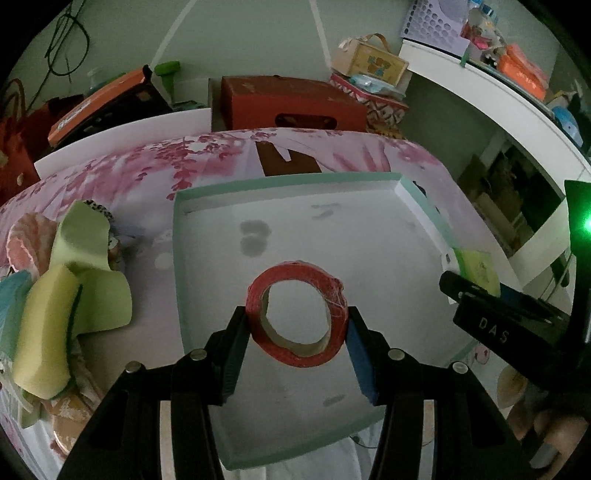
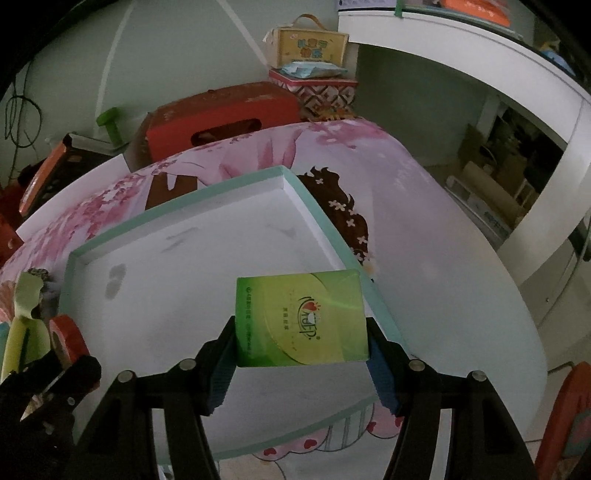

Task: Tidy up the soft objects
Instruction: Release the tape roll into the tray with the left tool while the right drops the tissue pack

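One tray (image 1: 207, 195). Left gripper (image 1: 297, 325) clamps one red tape roll (image 1: 295, 352), hole facing camera. Right gripper (image 2: 301, 345) clamps one green packet (image 2: 301, 319), broad face up, long axis across jaws.

Dim room, pale green wall (image 1: 240, 33), white shelf unit (image 1: 491, 92), floral pink tablecloth (image 1: 147, 162), cluttered boxes behind

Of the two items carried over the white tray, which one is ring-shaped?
The red tape roll in the left gripper. The right gripper holds a flat green tissue pack, rectangular with no hole, over the tray.
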`<state>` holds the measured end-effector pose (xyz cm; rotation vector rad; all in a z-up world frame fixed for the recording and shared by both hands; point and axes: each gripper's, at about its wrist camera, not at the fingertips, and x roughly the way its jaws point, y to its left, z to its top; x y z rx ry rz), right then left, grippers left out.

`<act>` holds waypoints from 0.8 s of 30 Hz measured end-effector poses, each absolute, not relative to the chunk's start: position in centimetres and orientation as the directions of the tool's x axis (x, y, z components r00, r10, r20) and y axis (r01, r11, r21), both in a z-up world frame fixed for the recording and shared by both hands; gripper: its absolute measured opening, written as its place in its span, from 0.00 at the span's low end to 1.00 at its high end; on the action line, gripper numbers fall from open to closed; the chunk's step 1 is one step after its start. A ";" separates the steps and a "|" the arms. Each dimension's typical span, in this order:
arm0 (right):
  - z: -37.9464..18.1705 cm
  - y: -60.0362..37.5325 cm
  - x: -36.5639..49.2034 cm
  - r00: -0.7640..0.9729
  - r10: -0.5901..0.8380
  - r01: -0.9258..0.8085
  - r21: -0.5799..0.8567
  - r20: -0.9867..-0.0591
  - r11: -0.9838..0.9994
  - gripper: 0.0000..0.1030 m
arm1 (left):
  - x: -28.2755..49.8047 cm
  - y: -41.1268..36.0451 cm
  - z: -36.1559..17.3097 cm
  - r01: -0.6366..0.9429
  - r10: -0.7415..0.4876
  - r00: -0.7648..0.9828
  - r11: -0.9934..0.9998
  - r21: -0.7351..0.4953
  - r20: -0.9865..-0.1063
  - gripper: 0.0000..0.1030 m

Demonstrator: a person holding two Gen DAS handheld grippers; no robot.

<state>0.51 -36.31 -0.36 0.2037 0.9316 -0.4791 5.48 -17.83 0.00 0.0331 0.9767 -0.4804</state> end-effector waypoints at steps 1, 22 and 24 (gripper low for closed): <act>-0.3 -36.3 0.5 0.501 -0.307 0.479 -0.036 -0.809 0.877 0.65 | 5.4 -17.9 0.1 0.411 -0.378 0.466 0.893 -0.183 -0.800 0.52; -0.1 -36.1 0.5 0.516 -0.311 0.474 -0.036 -0.798 0.880 1.00 | 6.0 -16.1 1.1 0.350 -0.349 0.564 0.922 -0.166 -0.749 0.93; -0.2 -36.2 0.5 0.514 -0.307 0.481 -0.027 -0.801 0.876 1.00 | 6.0 -15.8 1.2 0.334 -0.337 0.576 0.929 -0.163 -0.745 0.98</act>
